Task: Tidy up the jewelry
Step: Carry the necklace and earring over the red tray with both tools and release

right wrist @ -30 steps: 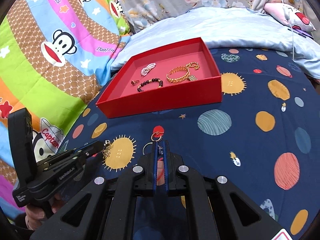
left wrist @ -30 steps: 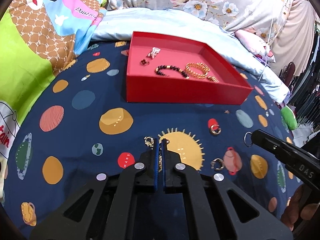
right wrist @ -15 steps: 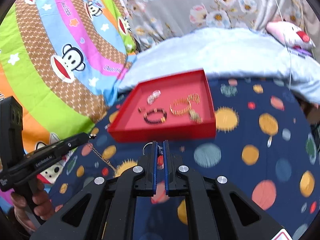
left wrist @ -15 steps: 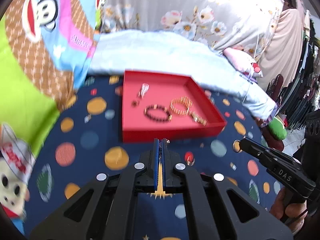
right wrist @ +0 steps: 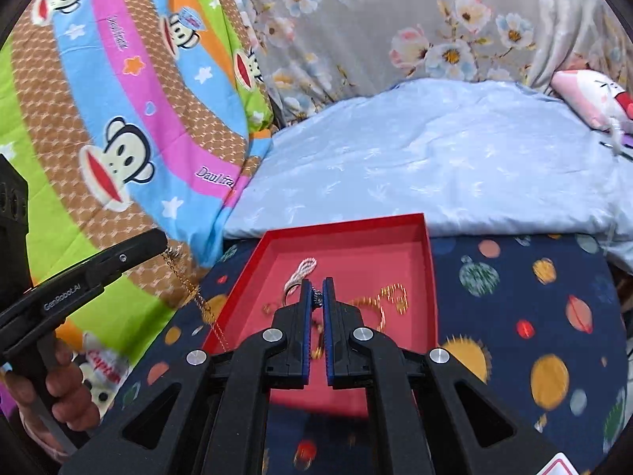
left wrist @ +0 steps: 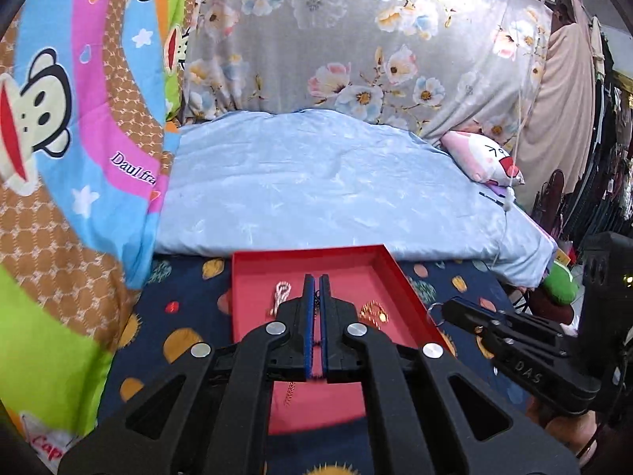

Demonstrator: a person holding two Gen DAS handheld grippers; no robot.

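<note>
Both tools hang over the red tray (right wrist: 431, 277), likely so each piece falls straight in. The left tool (left wrist: 316, 293) pinches a gold chain (right wrist: 190, 285) that dangles beside the tray wall; the right tool (right wrist: 316, 297) pinches a ring (left wrist: 434, 308) with a small charm. Bracelets (right wrist: 379, 301) lie inside. The tray sits on a bed with a planet-print sheet (right wrist: 534, 316), floral curtain (right wrist: 395, 19) behind.
</note>
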